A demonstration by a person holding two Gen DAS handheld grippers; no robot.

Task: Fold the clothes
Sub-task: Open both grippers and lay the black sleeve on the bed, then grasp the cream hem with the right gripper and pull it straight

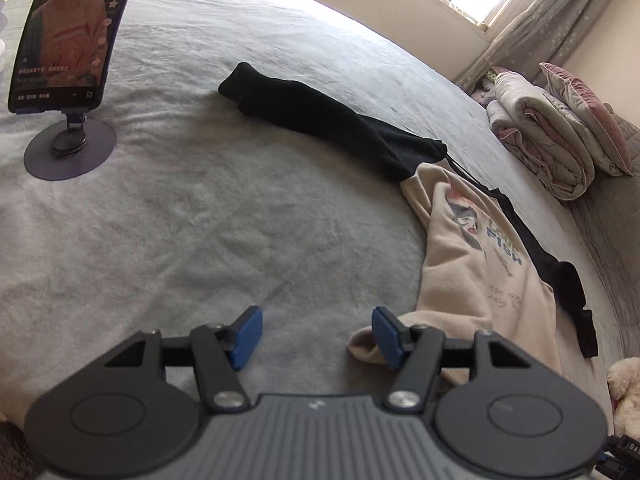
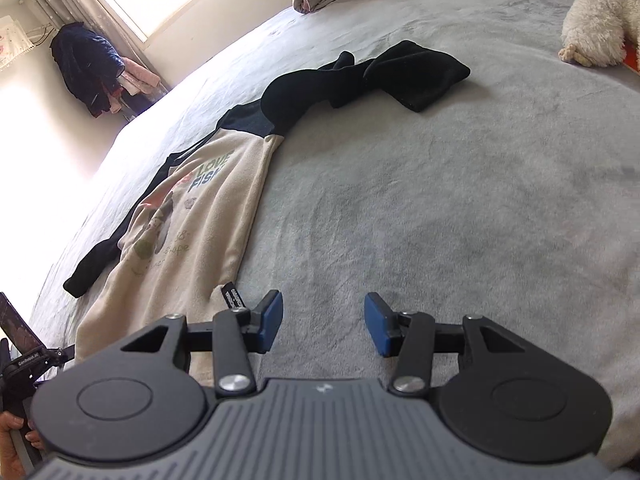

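Observation:
A cream sweatshirt [image 1: 476, 256] with black sleeves and a "LOVE FISH" print lies spread on the grey bed [image 1: 208, 208]. One black sleeve [image 1: 320, 120] stretches to the far left. My left gripper [image 1: 317, 338] is open and empty above the bedsheet, its right finger at the sweatshirt's bottom hem corner. In the right wrist view the same sweatshirt [image 2: 208, 216] lies to the left, its other black sleeve [image 2: 400, 72] stretched away. My right gripper [image 2: 323, 324] is open and empty just right of the hem, its left finger beside a black label [image 2: 232, 296].
A phone on a round stand [image 1: 68, 60] stands at the far left of the bed. Folded quilts and a pillow [image 1: 560, 136] are piled at the right. A white plush toy [image 2: 600, 20] sits at the far right. Clothes hang by the window [image 2: 96, 72].

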